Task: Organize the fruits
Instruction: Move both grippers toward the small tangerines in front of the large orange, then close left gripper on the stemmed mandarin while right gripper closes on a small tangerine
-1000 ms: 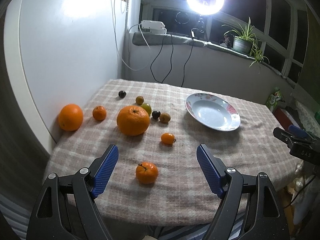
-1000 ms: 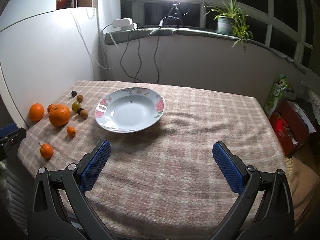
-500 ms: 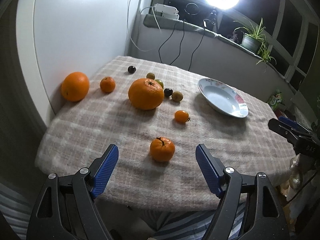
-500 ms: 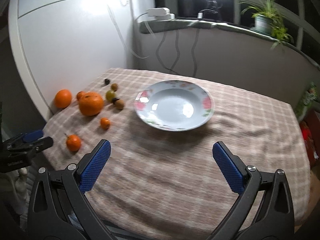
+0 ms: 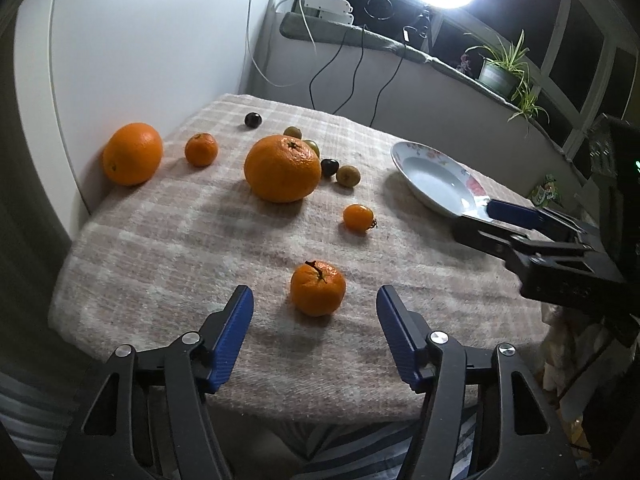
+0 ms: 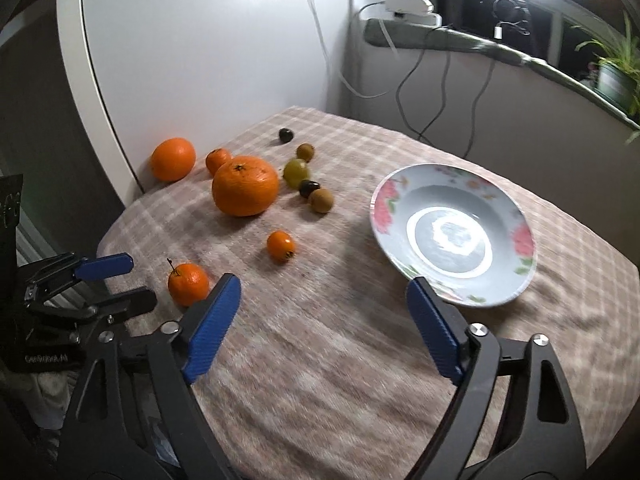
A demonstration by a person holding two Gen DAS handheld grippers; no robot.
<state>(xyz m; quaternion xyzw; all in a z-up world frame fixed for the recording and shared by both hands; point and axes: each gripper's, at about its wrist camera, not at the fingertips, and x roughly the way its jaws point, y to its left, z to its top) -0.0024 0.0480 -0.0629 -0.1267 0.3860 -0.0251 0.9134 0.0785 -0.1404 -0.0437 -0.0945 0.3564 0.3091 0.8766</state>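
Low in the frame, the left hand-held gripper (image 5: 314, 326) is closing its still-empty jaws just short of the stemmed mandarin (image 5: 317, 289) sitting ahead on the tabletop (image 5: 160, 240), nearer than the right hand-held gripper (image 6: 322, 316), which is also closing empty

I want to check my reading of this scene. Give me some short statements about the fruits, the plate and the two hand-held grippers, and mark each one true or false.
1. The white floral-rimmed plate holds no fruit. True.
2. The small stemmed mandarin lies nearest the left hand-held gripper, just ahead of its fingertips and untouched. True.
3. The right hand-held gripper is clamped on the plate. False: its jaws are closing but grip nothing; one blue finger only overlaps the plate's rim in view.
4. The largest orange citrus fruit sits on the plate. False: it rests on the checked tablecloth, among the small fruits.
5. A round orange lies beside the white wall panel. True.
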